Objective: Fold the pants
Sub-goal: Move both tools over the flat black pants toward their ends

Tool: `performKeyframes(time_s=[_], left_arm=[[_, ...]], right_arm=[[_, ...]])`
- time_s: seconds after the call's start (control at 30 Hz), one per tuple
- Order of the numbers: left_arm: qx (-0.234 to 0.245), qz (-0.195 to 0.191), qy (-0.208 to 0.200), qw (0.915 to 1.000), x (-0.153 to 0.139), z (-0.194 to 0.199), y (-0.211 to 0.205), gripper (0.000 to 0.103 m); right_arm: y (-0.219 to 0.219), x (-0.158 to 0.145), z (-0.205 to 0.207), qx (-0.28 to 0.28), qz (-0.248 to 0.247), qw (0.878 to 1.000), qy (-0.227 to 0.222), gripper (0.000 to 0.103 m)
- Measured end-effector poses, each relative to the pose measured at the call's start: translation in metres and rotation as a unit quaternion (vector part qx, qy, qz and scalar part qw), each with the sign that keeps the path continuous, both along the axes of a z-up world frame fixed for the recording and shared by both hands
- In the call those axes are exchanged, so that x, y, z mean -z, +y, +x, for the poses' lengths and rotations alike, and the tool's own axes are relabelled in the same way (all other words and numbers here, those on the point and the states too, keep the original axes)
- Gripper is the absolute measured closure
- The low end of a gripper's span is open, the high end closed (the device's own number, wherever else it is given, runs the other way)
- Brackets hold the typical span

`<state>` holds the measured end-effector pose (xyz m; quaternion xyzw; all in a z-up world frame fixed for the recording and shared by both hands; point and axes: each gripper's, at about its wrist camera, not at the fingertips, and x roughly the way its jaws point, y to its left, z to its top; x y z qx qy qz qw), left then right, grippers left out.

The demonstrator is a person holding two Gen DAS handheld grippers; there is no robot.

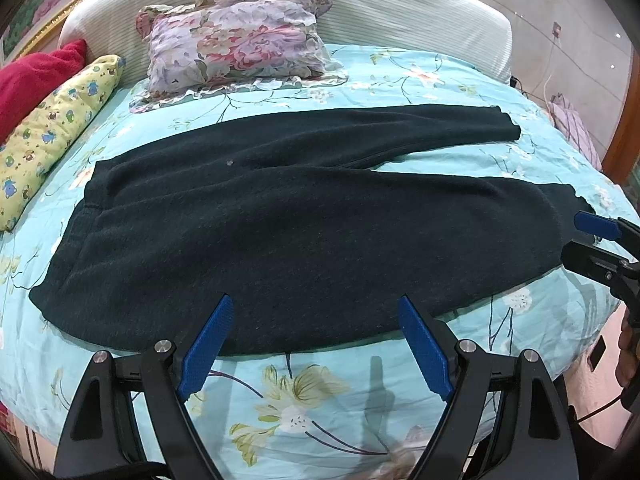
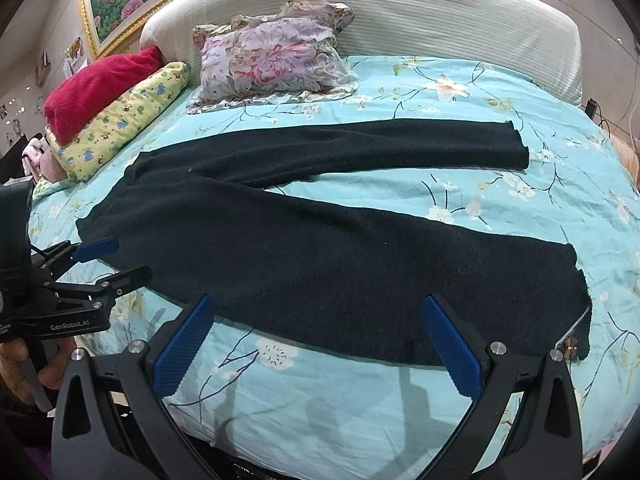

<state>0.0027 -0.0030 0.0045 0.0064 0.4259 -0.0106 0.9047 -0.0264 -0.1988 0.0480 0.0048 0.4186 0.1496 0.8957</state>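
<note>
Dark pants (image 1: 280,224) lie spread flat on the turquoise floral bedspread (image 1: 320,400), waistband to the left, both legs running right and splayed apart. They also show in the right wrist view (image 2: 320,256). My left gripper (image 1: 314,312) is open and empty, its blue fingertips over the near edge of the pants' seat. My right gripper (image 2: 318,312) is open and empty over the near leg's front edge. Each gripper shows in the other's view, the right (image 1: 580,240) by the near leg's cuff, the left (image 2: 120,258) by the waistband.
A floral pillow (image 1: 236,48) leans on the white headboard (image 1: 400,8). A yellow patterned pillow (image 1: 52,128) and a red blanket (image 1: 32,76) lie at the left. The bed's front edge (image 2: 360,440) is just under my grippers.
</note>
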Motion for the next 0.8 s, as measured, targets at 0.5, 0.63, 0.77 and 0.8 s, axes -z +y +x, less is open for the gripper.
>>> performKeyframes(time_s=[0.5,0.63,0.77,0.8], left_arm=[[0.009,0.005,-0.009,0.9999,0.001,0.003,-0.002,0.018],[0.015,-0.004,-0.004,0.9999,0.000,0.007,-0.003,0.018],[0.022,0.007,0.002,0.9997,-0.001,0.015,-0.005,0.018],[0.025,0.010,0.003,0.9996,-0.001,0.019,-0.006,0.018]], right_arm=[[-0.002,-0.004,-0.002,0.002,0.018,1.000,-0.004,0.000],[-0.007,-0.005,0.001,0.006,0.018,1.000,-0.004,0.000],[-0.013,-0.004,0.006,0.008,0.017,1.000,-0.006,0.000],[-0.015,-0.004,0.009,0.008,0.015,1.000,-0.006,0.000]])
